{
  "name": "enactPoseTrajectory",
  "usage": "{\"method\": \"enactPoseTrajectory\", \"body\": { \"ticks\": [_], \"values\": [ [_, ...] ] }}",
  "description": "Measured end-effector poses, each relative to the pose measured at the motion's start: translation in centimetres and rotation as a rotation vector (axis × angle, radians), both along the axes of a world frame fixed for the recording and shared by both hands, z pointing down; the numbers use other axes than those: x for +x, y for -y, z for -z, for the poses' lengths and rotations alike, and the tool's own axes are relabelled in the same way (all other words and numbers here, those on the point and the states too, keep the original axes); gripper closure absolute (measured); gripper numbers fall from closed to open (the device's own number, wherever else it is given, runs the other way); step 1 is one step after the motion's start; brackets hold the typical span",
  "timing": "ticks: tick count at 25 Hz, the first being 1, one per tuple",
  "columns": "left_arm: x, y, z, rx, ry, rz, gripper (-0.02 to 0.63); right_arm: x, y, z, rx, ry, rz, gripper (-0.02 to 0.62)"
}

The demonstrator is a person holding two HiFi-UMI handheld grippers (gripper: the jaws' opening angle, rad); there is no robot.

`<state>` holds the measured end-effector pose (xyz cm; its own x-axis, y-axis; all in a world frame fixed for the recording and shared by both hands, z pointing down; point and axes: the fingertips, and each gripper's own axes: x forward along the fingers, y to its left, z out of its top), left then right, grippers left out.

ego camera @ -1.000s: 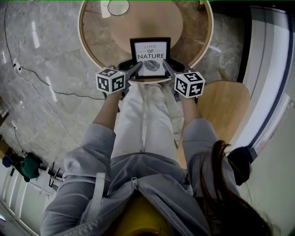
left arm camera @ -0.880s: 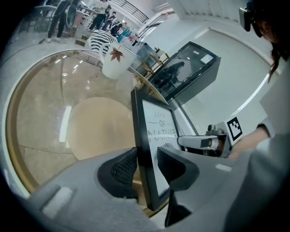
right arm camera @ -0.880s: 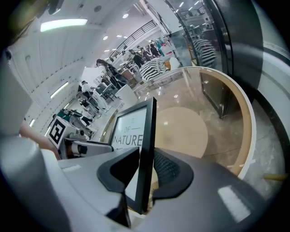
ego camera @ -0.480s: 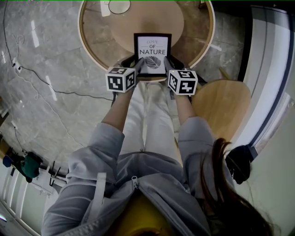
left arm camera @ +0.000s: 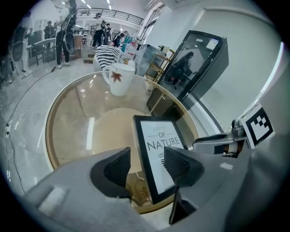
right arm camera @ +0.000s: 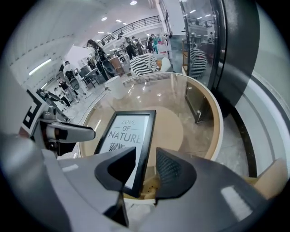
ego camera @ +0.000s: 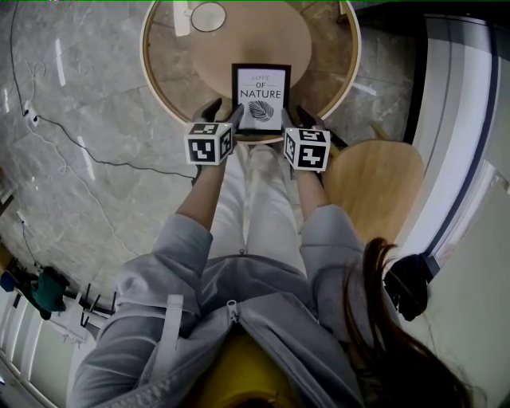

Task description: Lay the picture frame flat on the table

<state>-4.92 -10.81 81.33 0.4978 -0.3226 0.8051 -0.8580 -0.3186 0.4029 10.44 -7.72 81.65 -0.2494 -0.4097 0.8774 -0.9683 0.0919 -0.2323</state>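
In the left gripper view, the left gripper (left arm camera: 147,165) is seen with its two dark ribbed fingers (left arm camera: 118,166) opening. The left edge of the black rectangular picture frame with the "NATURE" print (left arm camera: 157,152) stands between them, and no pad is pressed on it. In the right gripper view the same is shown for the right gripper (right arm camera: 146,167): its two fingers (right arm camera: 170,170) are opening, with the frame's right edge between them and untouched.

The frame is seen face up at the near rim of the round glass-topped wooden worktop (left arm camera: 77,127); it appears to lie flat, its near corner jutting past the rim.

A brown leaf motif on the white ceramic mug (left arm camera: 120,79) is shown only by the left gripper view. In the head view the mug (ego camera: 209,16) is seen only from above, at the far edge. The light wooden chair seat (ego camera: 374,183) is shown by the head view alone.

One frame, one mug, one worktop and two grippers are counted.
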Motion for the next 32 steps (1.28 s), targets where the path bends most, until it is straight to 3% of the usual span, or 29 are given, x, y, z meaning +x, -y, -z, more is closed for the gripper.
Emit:
{"method": "enactPoseTrajectory", "body": {
  "ticks": [3, 7, 8, 16, 21, 27, 32],
  "values": [
    [0.0, -0.1, 3.9, 0.034, -0.043, -0.030, 0.421, 0.5, -0.7, 3.1, 0.005, -0.024, 0.009, 0.505],
    [1.3, -0.7, 9.7, 0.088, -0.089, -0.139, 0.591, 0.5, -1.2, 8.0, 0.029, -0.053, 0.049, 0.594],
    [1.4, -0.8, 11.1, 0.105, -0.083, -0.168, 0.598, 0.3, -1.2, 9.3, 0.039, -0.052, 0.057, 0.595],
    [1.6, 1.4, 21.6, 0.299, -0.025, -0.214, 0.600, 1.6, 0.4, 19.3, 0.163, -0.119, 0.099, 0.595],
    [0.7, 3.2, 30.0, 0.433, -0.028, -0.167, 0.600, 3.0, 1.5, 26.8, 0.294, -0.140, 0.046, 0.595],
    [-0.7, 5.9, 40.7, 0.622, -0.080, -0.025, 0.600, 4.2, 4.3, 38.1, 0.530, -0.107, -0.098, 0.595],
    [-1.2, 6.5, 51.2, 0.835, -0.137, 0.021, 0.600, 4.0, 5.5, 49.6, 0.784, -0.091, -0.156, 0.595]
  ]
}}
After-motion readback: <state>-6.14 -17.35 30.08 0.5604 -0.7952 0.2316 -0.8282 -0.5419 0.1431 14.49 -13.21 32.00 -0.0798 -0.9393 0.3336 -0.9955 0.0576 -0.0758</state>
